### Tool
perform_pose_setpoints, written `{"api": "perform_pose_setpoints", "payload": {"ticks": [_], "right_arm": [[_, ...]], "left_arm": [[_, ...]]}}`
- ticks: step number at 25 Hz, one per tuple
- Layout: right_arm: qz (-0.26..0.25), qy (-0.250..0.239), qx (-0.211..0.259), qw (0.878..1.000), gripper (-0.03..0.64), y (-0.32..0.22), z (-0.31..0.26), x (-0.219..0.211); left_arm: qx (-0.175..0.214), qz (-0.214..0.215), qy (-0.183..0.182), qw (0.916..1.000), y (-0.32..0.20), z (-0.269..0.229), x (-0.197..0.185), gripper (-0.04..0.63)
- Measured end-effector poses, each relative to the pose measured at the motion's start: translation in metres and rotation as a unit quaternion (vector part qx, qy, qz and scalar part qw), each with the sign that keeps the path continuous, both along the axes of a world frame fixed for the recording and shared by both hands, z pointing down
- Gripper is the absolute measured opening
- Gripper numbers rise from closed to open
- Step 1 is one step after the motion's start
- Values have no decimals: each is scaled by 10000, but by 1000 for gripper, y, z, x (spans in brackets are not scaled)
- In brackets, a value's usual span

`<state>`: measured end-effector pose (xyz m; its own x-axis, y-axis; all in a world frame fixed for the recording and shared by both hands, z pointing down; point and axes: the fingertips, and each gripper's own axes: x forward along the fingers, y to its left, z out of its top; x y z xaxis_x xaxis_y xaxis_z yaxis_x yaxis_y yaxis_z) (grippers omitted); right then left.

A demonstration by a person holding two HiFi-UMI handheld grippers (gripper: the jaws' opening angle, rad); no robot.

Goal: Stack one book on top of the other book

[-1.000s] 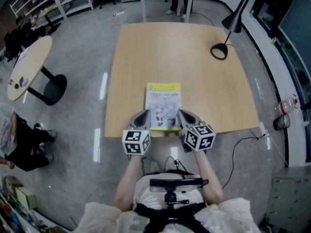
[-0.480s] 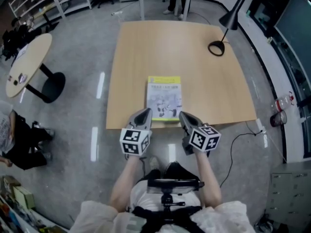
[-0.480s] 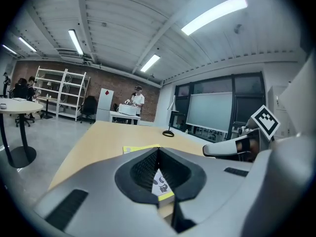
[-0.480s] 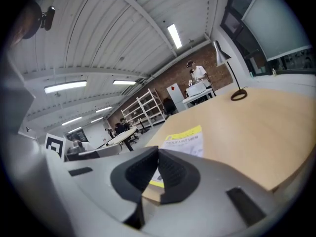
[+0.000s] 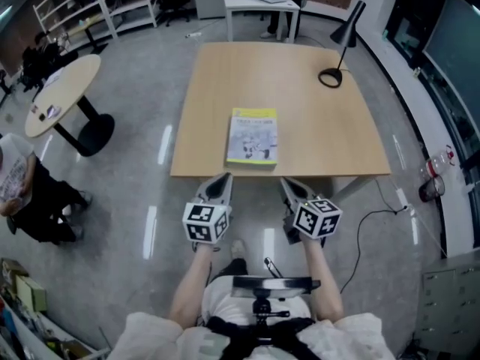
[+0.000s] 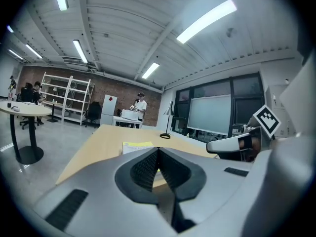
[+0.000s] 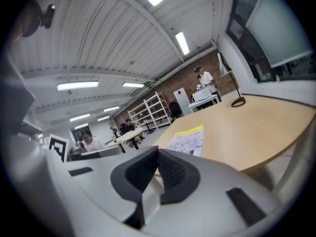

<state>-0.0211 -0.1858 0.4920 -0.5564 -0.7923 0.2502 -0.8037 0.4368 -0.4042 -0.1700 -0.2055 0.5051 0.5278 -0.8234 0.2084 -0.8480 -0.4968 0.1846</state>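
Both grippers, left and right, hang closed and empty off the table edge, near the stacked books.

book ahead of fingers: flat paper book, yellow top band, white cover, grey line drawing | beneath it: square wooden counter, plain pale tan | left gripper, right gripper: grey shells, black ribbed fingers, black-and-white square-patterned marker cubes | far beyond fingers: black metal desk lamp | below fingers: glossy grey floor
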Motion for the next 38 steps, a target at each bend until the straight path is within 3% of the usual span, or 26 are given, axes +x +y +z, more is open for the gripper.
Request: {"api": "perform_pose_setpoints", "payload": {"ticks": [4, 10, 15, 20, 31, 38], "right_arm": [[-389, 1038, 339, 9933, -2, 91, 4, 9], [-435, 851, 424, 9945, -2, 212, -3, 30], [-563, 719, 342, 9952, -2, 291, -11, 40], [-478, 633, 375, 9961, -2, 341, -22, 44], [-281, 489, 516, 9971, -2, 415, -46, 29], [-282, 544, 572, 9965, -2, 448, -46, 29]], "left_arm": [[-57, -215, 53, 9997, 85, 11, 11, 8], [-156, -264, 59, 9995, 216, 22, 40, 8], [-85, -280, 127, 9995, 294, 1, 54, 8], [-8, -348, 135, 9993, 344, -11, 49, 8], [300, -82, 32, 9995, 417, -42, 53, 8], [463, -298, 22, 9985, 446, -54, 44, 8]]}}
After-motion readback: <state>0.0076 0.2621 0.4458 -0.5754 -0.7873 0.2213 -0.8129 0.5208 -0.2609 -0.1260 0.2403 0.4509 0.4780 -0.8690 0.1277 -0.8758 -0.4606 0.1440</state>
